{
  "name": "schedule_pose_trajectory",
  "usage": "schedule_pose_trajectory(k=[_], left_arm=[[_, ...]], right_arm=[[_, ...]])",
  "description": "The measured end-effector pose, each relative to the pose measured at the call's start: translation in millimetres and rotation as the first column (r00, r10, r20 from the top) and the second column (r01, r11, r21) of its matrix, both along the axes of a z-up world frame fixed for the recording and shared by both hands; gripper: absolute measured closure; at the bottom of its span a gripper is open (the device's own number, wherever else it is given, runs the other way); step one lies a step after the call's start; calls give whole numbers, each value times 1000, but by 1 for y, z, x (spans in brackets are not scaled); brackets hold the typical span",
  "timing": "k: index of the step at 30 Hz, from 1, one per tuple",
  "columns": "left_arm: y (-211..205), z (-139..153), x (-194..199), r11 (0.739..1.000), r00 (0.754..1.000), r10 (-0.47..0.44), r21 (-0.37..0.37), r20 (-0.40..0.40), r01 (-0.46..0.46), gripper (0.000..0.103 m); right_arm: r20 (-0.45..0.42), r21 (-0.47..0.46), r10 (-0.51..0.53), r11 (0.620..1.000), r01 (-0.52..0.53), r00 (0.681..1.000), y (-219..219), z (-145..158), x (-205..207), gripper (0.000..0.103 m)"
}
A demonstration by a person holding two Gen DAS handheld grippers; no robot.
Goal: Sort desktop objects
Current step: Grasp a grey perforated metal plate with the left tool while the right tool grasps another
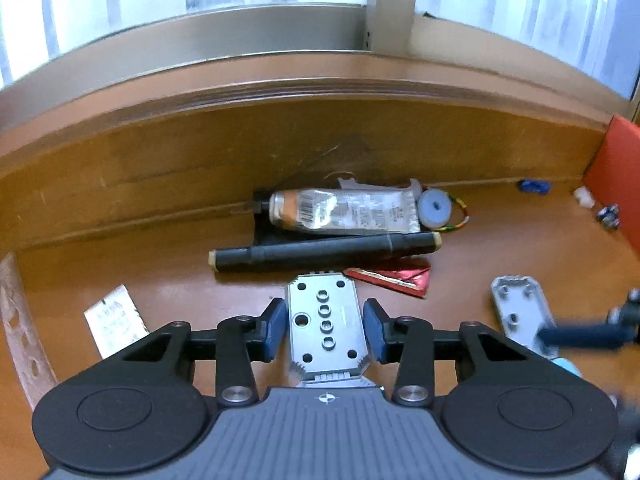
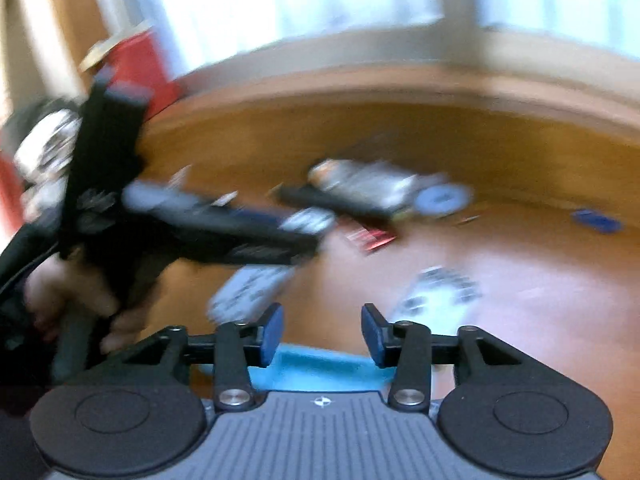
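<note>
Between my left gripper (image 1: 325, 330) fingers lies a perforated grey metal plate (image 1: 326, 320); beyond it a long black marker (image 1: 324, 254), then a crinkled silver tube (image 1: 344, 212).

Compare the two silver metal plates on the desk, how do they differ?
The near metal plate sits between the left claw's open blue pads, fully visible and lengthwise to the camera. The far metal plate lies off to the right, angled, its near end hidden behind the other claw's arm. Both are silver, drilled with holes, flat on the wooden desk.

Each gripper, the left gripper (image 1: 325, 328) and the right gripper (image 2: 322, 330), has a ribbed grey body, black linkage arms with silver screws, round black discs and blue finger pads (image 1: 274, 330).
</note>
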State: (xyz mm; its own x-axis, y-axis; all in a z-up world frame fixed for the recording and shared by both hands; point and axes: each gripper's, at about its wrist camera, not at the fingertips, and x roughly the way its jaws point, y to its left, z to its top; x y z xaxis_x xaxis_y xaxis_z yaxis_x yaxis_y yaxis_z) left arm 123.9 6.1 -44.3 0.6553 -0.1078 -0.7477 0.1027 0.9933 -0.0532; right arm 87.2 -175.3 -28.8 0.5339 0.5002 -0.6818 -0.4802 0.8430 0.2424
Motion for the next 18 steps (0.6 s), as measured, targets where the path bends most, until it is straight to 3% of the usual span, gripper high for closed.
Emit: schedule_pose_trajectory(k=[2, 7, 14, 15, 17, 18], left_arm=[[2, 3, -4, 1000, 1000, -4, -19, 8, 4, 61], [4, 17, -16, 999, 998, -15, -39, 53, 17, 61], [10, 39, -31, 996, 992, -21, -86, 125, 32, 62], [10, 42, -33, 995, 990, -24, -91, 136, 36, 62], [10, 48, -36, 994, 987, -30, -98, 158, 46, 62], [10, 51, -38, 994, 985, -34, -101, 169, 52, 62]], right_arm=[[20, -35, -74, 997, 74, 997, -2, -2, 3, 46], [80, -115, -252, 959, 260, 964, -6, -9, 11, 45], [73, -185, -315, 928, 324, 946, 16, -22, 24, 31], [82, -193, -312, 927, 322, 947, 18, -23, 23, 32], [96, -197, -303, 928, 316, 948, 21, -24, 22, 44], [102, -193, -298, 930, 313, 949, 22, -24, 21, 56]])
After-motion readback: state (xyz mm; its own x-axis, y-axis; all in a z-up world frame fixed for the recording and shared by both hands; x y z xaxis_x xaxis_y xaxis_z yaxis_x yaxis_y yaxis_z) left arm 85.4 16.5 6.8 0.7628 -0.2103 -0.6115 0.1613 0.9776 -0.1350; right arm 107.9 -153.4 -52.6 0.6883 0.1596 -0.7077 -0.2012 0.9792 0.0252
